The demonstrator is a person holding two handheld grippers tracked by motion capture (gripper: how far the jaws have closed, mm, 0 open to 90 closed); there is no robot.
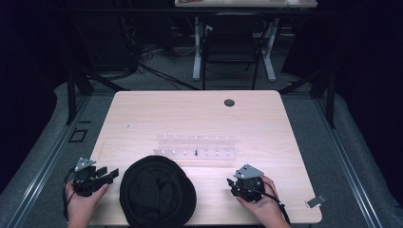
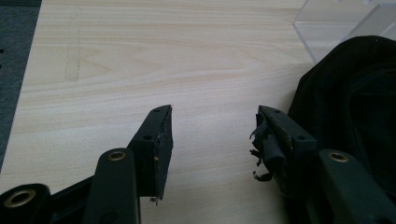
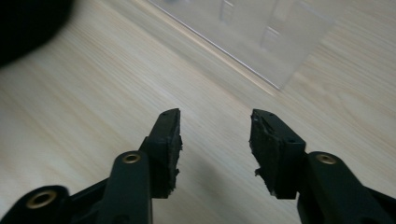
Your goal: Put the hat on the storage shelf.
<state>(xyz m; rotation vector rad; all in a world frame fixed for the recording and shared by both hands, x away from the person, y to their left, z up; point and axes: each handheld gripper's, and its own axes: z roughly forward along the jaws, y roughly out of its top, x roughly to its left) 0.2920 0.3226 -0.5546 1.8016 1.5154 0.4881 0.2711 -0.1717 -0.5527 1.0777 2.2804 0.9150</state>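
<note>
Both jaws apart, empty. Left hand-held gripper (image 1: 108,175) beside black hat (image 1: 158,191): pinch brim edge squarely. Right hand-held gripper (image 1: 231,183) probably steadies opposite side; clear rack (image 1: 196,146) stays untouched.

Worktop (image 1: 142,114): pale wood, brightly lit.
Floor (image 1: 166,71): grey carpet, cables at 11 o'clock.
Chair (image 1: 233,42): black, at 12 o'clock.
Surroundings: dark.

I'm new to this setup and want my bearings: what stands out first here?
The black hat at the near edge of the wooden table draws the eye first. Just beyond it sits a clear plastic rack near the table's middle. An open left hand-held gripper and right hand-held gripper rest on the table either side of the hat, holding nothing.
</note>
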